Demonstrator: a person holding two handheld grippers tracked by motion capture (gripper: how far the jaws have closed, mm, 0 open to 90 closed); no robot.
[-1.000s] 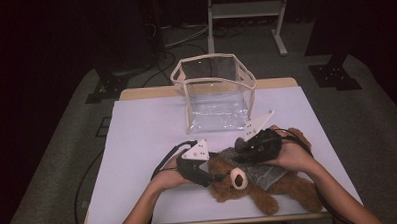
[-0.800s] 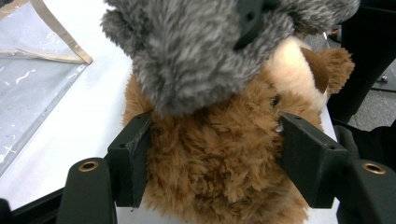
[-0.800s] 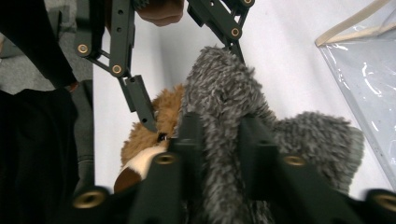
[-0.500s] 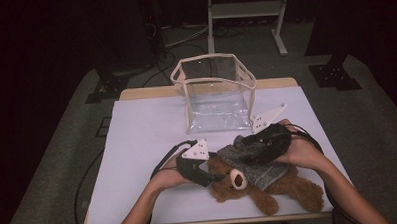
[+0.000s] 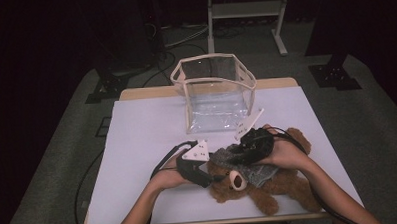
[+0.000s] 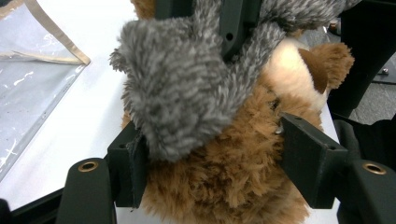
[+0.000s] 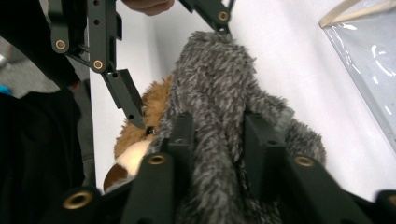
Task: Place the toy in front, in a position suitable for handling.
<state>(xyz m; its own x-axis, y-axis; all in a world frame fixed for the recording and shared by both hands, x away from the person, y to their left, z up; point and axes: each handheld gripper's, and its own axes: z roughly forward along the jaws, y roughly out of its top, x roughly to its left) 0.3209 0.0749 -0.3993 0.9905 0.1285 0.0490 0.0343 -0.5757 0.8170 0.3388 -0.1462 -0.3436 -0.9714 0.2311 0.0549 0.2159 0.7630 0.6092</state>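
Observation:
A brown teddy bear (image 5: pixel 281 186) lies on its back on the white table (image 5: pixel 147 129), its head toward the left. My left gripper (image 5: pixel 211 176) is shut on the bear's head (image 6: pixel 233 186), one jaw pressing into the fur on each side. A grey fuzzy garment (image 5: pixel 228 155) covers the bear's chest and reaches its head. My right gripper (image 5: pixel 234 158) comes in from the right; its jaws have just been closing, and in the right gripper view (image 7: pixel 219 128) they squeeze a fold of the grey garment (image 7: pixel 219 79).
A clear plastic bag (image 5: pixel 216 91) with beige trim stands open at the back middle of the table, just behind the hands. Cables trail from both grippers. Dark floor and a metal stand (image 5: pixel 245 10) lie beyond the table.
The right gripper drew back to the right, then came left again over the bear's head with the grey garment. The left hand and the bear's head stayed put.

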